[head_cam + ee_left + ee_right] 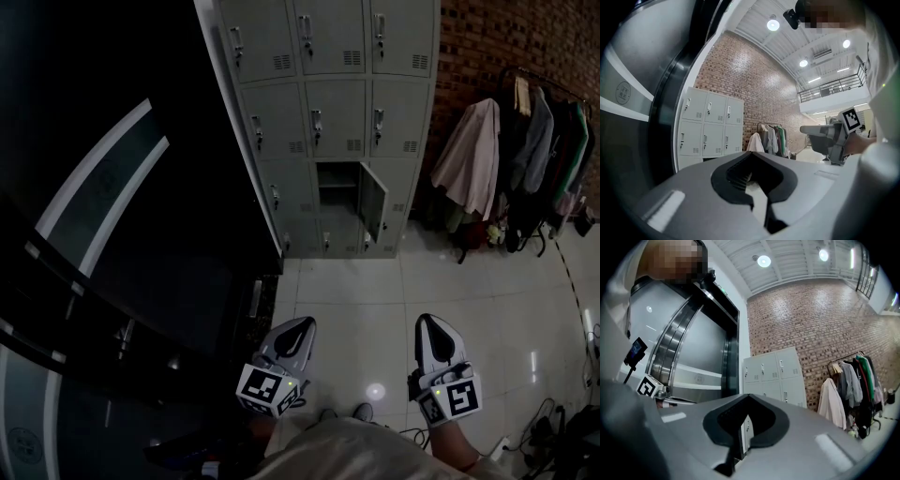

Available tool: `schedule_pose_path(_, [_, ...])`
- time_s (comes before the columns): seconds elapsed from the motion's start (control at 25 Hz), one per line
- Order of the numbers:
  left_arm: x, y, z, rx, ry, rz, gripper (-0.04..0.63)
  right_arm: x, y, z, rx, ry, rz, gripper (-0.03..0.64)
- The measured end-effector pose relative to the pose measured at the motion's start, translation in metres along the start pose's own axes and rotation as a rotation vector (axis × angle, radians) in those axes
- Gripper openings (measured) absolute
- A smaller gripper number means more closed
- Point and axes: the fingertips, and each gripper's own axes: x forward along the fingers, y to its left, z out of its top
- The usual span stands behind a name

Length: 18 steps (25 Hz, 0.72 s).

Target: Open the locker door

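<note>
Locker door [373,208]: it stood swung open to the right of its compartment [336,187], in the middle column, third row down of those we could see. The compartment looked dark inside, with a shelf across it.
Lockers [323,112]: we saw a grey bank set against a brick wall [487,42], every other door in sight closed. It stood well apart from both grippers, across the floor.
Left hand-held gripper [302,326]: we held it low over the floor, pointed toward the lockers. In its own view its jaws were brought together at the tips [751,154] with nothing between them, and the lockers [710,126] showed beyond.
Right hand-held gripper [428,323]: it was level with the left one and well apart from it. Its jaws were likewise closed tip to tip [749,397] and empty, and the lockers [773,373] rose ahead.
Marker cubes: one sat at the rear of the left gripper [265,389] and one at the rear of the right [457,397].
Clothes rail [534,141]: it stood right of the lockers, hung with coats, a pale one nearest them.
Floor [356,300]: pale glossy tiles lay between us and the lockers.
Dark panel [112,234]: glossy with pale curved bands, it filled our left side, touching the bank's left edge.
Shoes [361,411]: they showed just below and between the grippers.
</note>
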Motion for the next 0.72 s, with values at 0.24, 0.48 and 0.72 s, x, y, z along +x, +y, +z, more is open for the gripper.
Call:
schedule_pose_path(0.24, [-0.001,-0.007,0.006,-0.016,0.023,-0.002,0.0,-0.004,-0.002,0.01,0.011,0.007,-0.006,0.0])
schedule_pose_path(0.48, [0.001,-0.01,0.002,0.0,0.044,0.006,0.0,-0.018,-0.002,-0.021,0.008,0.189,0.014,0.0])
schedule_pose_path(0.72, [-0.001,-0.018,-0.001,-0.015,0.073,0.015,0.0,-0.021,-0.006,-0.01,0.001,0.13,0.022,0.0])
